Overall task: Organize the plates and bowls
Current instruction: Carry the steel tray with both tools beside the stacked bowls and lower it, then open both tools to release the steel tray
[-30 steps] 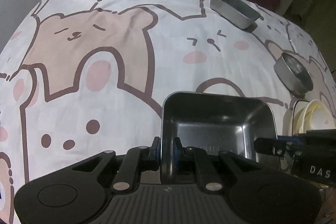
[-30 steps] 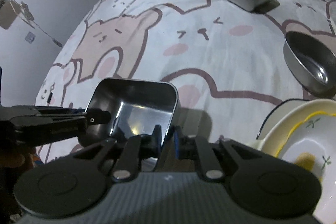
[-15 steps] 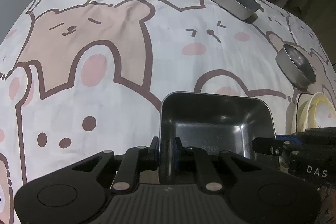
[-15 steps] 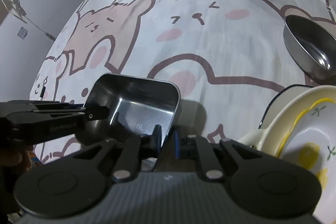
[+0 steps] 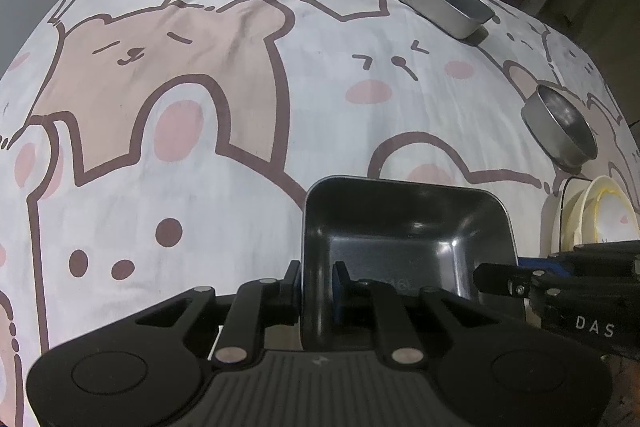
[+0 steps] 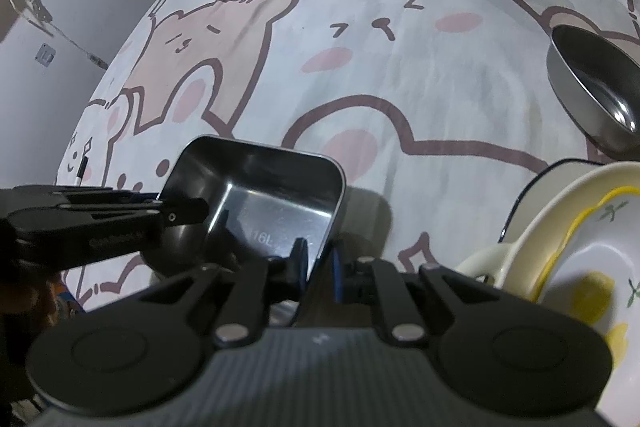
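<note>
Both grippers are clamped on one rectangular steel tray (image 5: 404,239). Its left wall is pinched by the left gripper (image 5: 316,285), one finger outside and one inside, the jaws nearly shut. Its right wall is gripped by the right gripper (image 6: 318,267) just as narrowly. Whether the tray rests on the bear-print tablecloth (image 5: 180,99) or is lifted cannot be told. Right of the tray, a stack of cream bowls (image 6: 568,247) is seen just beside it. Beyond the tray to the right, a round steel bowl (image 5: 560,123) sits, and farther off, well apart, a second steel tray (image 5: 444,1) is set.
</note>
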A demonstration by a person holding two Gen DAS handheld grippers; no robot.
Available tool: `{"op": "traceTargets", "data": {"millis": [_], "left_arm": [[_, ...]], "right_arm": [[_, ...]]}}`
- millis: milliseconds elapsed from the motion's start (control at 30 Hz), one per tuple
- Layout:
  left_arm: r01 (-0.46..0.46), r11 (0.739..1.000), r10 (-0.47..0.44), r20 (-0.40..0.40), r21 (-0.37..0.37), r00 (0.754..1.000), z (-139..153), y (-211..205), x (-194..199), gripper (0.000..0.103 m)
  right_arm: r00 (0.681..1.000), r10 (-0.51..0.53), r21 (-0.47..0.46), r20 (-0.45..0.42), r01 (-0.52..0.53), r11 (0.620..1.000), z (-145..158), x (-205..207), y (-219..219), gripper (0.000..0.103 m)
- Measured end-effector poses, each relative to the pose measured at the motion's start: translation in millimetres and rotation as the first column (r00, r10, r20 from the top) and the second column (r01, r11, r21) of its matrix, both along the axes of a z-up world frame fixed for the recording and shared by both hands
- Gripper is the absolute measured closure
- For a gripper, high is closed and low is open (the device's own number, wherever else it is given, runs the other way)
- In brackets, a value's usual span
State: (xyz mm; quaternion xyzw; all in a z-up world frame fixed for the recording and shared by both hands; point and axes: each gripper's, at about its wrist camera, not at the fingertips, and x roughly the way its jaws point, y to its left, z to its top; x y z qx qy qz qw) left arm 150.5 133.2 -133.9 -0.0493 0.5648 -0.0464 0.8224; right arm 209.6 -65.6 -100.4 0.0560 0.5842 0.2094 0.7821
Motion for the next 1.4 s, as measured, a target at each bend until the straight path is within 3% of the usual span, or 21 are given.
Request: {"op": "traceTargets", "data": {"millis": [800, 900, 1200, 1300, 1367, 1400], "left_arm": [[-0.016, 1.0, 0.016, 0.001, 0.002, 1.0, 1, 6, 0, 0.079], [-0.022, 1.0, 0.022, 0.004, -0.002, 1.0, 2, 8, -1, 0.072], [-0.027, 1.0, 0.027, 0.018, -0.002, 0.999, 6, 11, -5, 0.053], [-0.027, 1.0, 0.027, 0.033, -0.002, 0.999, 11, 11, -5, 0.039], [-0.037, 0.999, 0.037, 0.058, 0.008, 0.998, 16, 12, -5, 0.016], [-0.043, 0.999, 0.041, 0.08, 0.017, 0.996, 20, 13, -5, 0.011]], "right_arm": [[1.0, 0.016, -0.017, 0.012, -0.016, 1.0, 1, 3, 3, 0.08], [1.0, 0.018, -0.02, 0.024, -0.017, 1.0, 5, 2, 2, 0.066], [1.0, 0.015, -0.01, 0.027, -0.015, 1.0, 7, 2, -3, 0.054], [0.999, 0.019, -0.009, 0.036, -0.019, 1.0, 9, 1, -4, 0.046], [0.999, 0.027, -0.003, 0.047, -0.027, 1.0, 12, 1, -4, 0.037], [0.998, 0.033, 0.001, 0.056, -0.033, 0.999, 15, 1, -4, 0.032]]}}
